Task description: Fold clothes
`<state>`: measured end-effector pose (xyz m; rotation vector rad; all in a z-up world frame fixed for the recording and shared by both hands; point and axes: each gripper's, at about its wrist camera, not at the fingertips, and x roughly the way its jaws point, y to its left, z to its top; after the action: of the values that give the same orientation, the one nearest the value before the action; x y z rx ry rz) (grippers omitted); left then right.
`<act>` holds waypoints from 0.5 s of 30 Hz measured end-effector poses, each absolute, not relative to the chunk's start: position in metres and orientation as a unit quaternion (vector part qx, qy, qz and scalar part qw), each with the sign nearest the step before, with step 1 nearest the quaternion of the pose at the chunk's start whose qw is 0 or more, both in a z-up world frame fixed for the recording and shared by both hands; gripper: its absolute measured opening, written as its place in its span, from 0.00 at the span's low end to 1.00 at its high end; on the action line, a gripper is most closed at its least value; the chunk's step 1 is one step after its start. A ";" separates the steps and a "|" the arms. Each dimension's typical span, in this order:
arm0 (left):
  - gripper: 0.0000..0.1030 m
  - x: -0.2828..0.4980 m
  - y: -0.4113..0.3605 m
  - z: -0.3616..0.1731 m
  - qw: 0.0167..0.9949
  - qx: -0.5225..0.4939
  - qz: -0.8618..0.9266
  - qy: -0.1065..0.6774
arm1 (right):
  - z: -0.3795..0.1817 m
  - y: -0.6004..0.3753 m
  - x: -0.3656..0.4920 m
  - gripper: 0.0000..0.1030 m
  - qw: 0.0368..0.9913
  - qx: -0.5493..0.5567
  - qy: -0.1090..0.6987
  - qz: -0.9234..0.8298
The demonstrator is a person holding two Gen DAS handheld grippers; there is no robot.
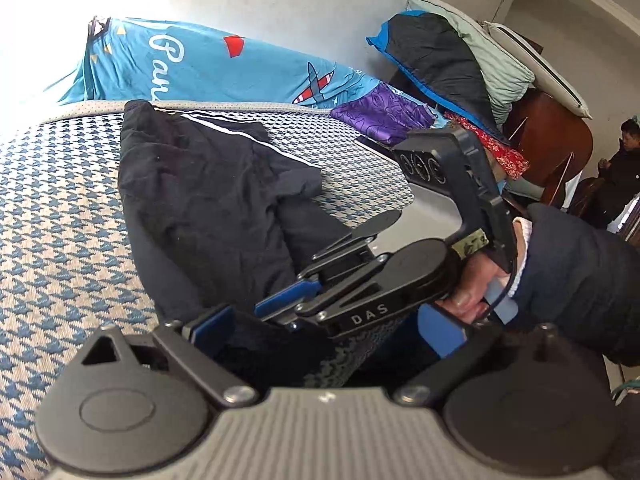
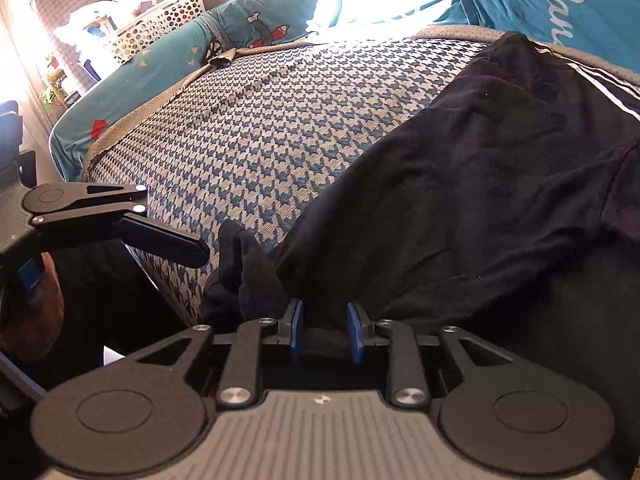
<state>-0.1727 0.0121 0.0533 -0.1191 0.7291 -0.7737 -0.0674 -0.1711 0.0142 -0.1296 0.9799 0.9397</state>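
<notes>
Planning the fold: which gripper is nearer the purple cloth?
Right. In the left wrist view the right gripper lies between the left gripper and the purple cloth.

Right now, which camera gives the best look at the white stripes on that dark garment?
The left wrist view. There the white stripes run unbroken across the dark garment on the bed. The right wrist view catches them only at its right edge, cut off by the frame.

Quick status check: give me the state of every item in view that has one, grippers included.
Left gripper: open, dark cloth between its fingers.
Right gripper: part-closed on the garment's near edge.
Black garment: spread out, wrinkled, not yet folded.
Houndstooth bed cover: laid flat.
</notes>
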 end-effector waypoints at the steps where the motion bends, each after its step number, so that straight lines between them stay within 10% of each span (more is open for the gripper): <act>1: 0.95 -0.173 0.011 0.053 0.861 -0.056 -0.368 0.348 | 0.016 -0.175 -0.068 0.24 0.781 -0.056 0.452 0.429; 15: 0.98 -0.178 -0.045 0.039 0.882 0.071 -0.324 0.334 | 0.038 -0.237 -0.057 0.26 0.866 0.037 0.416 0.275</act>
<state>-0.1775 -0.0454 0.0387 0.1472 0.6956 -0.6742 -0.0571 -0.2375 0.0385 0.0782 0.8704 0.5749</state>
